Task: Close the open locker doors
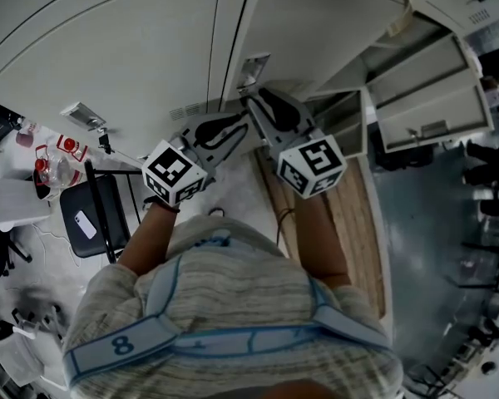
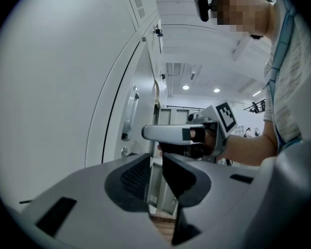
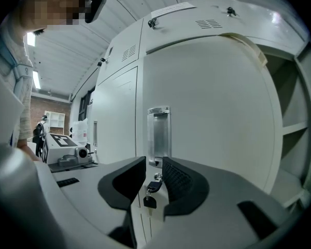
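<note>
Looks steeply down over a striped shirt (image 1: 233,289), forearms stretched forward and both hands lost behind the marker cubes. Holds the left gripper (image 2: 156,162) roughly level, jaws parted by a narrow gap with nothing in it, pointing along the pale locker fronts rather than at any one of them. Carries the right gripper (image 3: 154,162) just beside it, jaws standing apart and clamped on nothing, aimed at the handle edge of a locker door (image 3: 212,118). Frames in that gap a lock with a key (image 3: 150,201) dangling from it, and a clear recessed handle (image 3: 158,134) just above. Leaves unclear whether the jaw tips touch the door, and whether the door sits flush or slightly ajar. Reveals just right of that door an open compartment (image 3: 293,139) with shelves, its lower part cut off by the gripper body and the dark lens rim. Shows farther along the row, in the head view, more open doors (image 1: 432,98) swung out over a grey floor, the interiors behind them mostly hidden. Catches at the left margin a black chair (image 1: 96,210), small and warped by the lens, beside clutter too small to name.
</note>
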The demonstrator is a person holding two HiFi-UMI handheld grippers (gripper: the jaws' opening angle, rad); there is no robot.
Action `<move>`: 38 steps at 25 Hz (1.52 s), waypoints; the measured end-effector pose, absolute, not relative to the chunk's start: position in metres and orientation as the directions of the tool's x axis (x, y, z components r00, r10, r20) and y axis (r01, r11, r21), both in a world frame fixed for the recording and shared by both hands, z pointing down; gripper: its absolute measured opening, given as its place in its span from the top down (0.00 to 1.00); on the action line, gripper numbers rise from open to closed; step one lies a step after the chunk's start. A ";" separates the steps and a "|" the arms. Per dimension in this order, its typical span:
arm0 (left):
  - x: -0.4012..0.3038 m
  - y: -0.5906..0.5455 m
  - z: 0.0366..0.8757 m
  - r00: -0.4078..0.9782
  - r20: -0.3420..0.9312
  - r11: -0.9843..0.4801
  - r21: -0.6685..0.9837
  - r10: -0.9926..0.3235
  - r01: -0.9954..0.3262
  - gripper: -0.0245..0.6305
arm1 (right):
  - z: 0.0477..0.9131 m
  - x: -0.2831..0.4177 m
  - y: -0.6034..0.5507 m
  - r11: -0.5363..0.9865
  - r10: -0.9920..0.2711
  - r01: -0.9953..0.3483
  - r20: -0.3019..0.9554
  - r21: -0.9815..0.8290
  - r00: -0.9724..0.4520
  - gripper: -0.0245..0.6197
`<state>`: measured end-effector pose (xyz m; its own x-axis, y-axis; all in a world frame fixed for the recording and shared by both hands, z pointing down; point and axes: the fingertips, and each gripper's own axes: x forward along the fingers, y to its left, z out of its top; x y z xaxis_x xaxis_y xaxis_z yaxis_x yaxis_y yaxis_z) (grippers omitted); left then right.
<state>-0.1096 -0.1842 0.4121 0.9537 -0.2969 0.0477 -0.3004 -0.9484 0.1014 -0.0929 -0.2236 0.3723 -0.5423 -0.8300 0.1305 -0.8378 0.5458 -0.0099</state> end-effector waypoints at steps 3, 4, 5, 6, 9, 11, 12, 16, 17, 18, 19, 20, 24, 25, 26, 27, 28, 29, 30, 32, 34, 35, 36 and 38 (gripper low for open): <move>-0.104 -0.180 0.412 0.960 0.046 -0.954 0.103 -0.277 -0.281 0.87 | 0.372 -0.088 -0.216 0.536 -0.836 -0.844 0.130 -0.008 -0.533 0.84; -0.103 -0.178 0.412 0.962 0.046 -0.956 0.103 -0.270 -0.273 0.87 | 0.371 -0.086 -0.213 0.533 -0.839 -0.846 0.130 -0.006 -0.529 0.84; -0.101 -0.177 0.412 0.964 0.045 -0.959 0.104 -0.262 -0.265 0.87 | 0.371 -0.084 -0.210 0.529 -0.841 -0.849 0.129 -0.005 -0.525 0.84; -0.099 -0.175 0.411 0.966 0.044 -0.961 0.105 -0.254 -0.257 0.87 | 0.371 -0.082 -0.207 0.524 -0.845 -0.852 0.128 -0.005 -0.520 0.84; -0.095 -0.171 0.412 0.971 0.046 -0.964 0.115 -0.234 -0.238 0.87 | 0.371 -0.074 -0.198 0.504 -0.856 -0.864 0.127 -0.011 -0.501 0.84; -0.093 -0.171 0.408 0.972 0.030 -0.964 0.123 -0.235 -0.237 0.87 | 0.373 -0.067 -0.194 0.494 -0.861 -0.870 0.130 -0.015 -0.491 0.84; -0.091 -0.172 0.406 0.971 0.023 -0.963 0.122 -0.238 -0.239 0.87 | 0.374 -0.063 -0.192 0.487 -0.865 -0.873 0.131 -0.017 -0.485 0.84; -0.083 -0.173 0.403 0.972 0.012 -0.965 0.115 -0.234 -0.234 0.87 | 0.379 -0.046 -0.187 0.458 -0.880 -0.888 0.126 -0.031 -0.458 0.84; -0.080 -0.173 0.404 0.974 0.015 -0.967 0.112 -0.228 -0.228 0.87 | 0.380 -0.041 -0.186 0.453 -0.882 -0.891 0.126 -0.034 -0.453 0.84; -0.075 -0.172 0.405 0.975 0.020 -0.969 0.107 -0.222 -0.223 0.87 | 0.381 -0.036 -0.185 0.449 -0.884 -0.893 0.126 -0.036 -0.449 0.84; -0.070 -0.171 0.406 0.976 0.026 -0.971 0.101 -0.215 -0.216 0.87 | 0.382 -0.031 -0.185 0.445 -0.886 -0.895 0.127 -0.038 -0.446 0.84; -0.064 -0.170 0.407 0.978 0.032 -0.973 0.098 -0.207 -0.209 0.87 | 0.382 -0.025 -0.184 0.442 -0.887 -0.896 0.127 -0.040 -0.443 0.84; -0.039 -0.165 0.407 0.984 0.045 -0.978 0.103 -0.175 -0.179 0.87 | 0.381 -0.002 -0.180 0.426 -0.894 -0.904 0.134 -0.040 -0.427 0.84; -0.033 -0.165 0.406 0.985 0.046 -0.979 0.104 -0.169 -0.173 0.87 | 0.380 0.004 -0.179 0.421 -0.896 -0.906 0.135 -0.038 -0.422 0.84; -0.026 -0.164 0.405 0.986 0.048 -0.981 0.103 -0.162 -0.166 0.87 | 0.380 0.011 -0.178 0.417 -0.898 -0.908 0.137 -0.035 -0.417 0.84; -0.018 -0.163 0.404 0.987 0.049 -0.982 0.100 -0.156 -0.160 0.87 | 0.379 0.019 -0.177 0.412 -0.900 -0.910 0.139 -0.031 -0.413 0.84; -0.010 -0.161 0.403 0.987 0.051 -0.983 0.096 -0.152 -0.156 0.87 | 0.379 0.027 -0.175 0.408 -0.902 -0.913 0.141 -0.027 -0.408 0.84; -0.002 -0.160 0.403 0.987 0.053 -0.984 0.093 -0.150 -0.154 0.87 | 0.379 0.036 -0.172 0.404 -0.904 -0.915 0.145 -0.025 -0.403 0.84; 0.006 -0.159 0.403 0.987 0.054 -0.984 0.093 -0.149 -0.154 0.87 | 0.380 0.045 -0.170 0.400 -0.905 -0.916 0.150 -0.024 -0.398 0.84; 0.024 -0.157 0.402 0.988 0.056 -0.984 0.098 -0.147 -0.152 0.87 | 0.382 0.065 -0.166 0.394 -0.906 -0.919 0.161 -0.023 -0.392 0.84; 0.042 -0.154 0.401 0.988 0.056 -0.983 0.103 -0.146 -0.151 0.87 | 0.382 0.085 -0.162 0.390 -0.906 -0.921 0.170 -0.020 -0.387 0.84; 0.051 -0.153 0.400 0.988 0.055 -0.983 0.103 -0.147 -0.152 0.87 | 0.383 0.095 -0.160 0.388 -0.906 -0.921 0.174 -0.017 -0.385 0.84; 0.060 -0.152 0.399 0.987 0.052 -0.983 0.100 -0.151 -0.156 0.87 | 0.383 0.106 -0.158 0.389 -0.906 -0.921 0.179 -0.013 -0.385 0.84; 0.078 -0.151 0.396 0.986 0.046 -0.982 0.091 -0.162 -0.166 0.87 | 0.383 0.125 -0.156 0.395 -0.902 -0.919 0.185 -0.009 -0.390 0.84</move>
<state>0.0777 -0.1513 0.3955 0.9857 -0.1622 0.0461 -0.1658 -0.9820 0.0907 0.1251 -0.1559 0.3828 -0.3895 -0.9022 0.1854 -0.9187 0.3947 -0.0094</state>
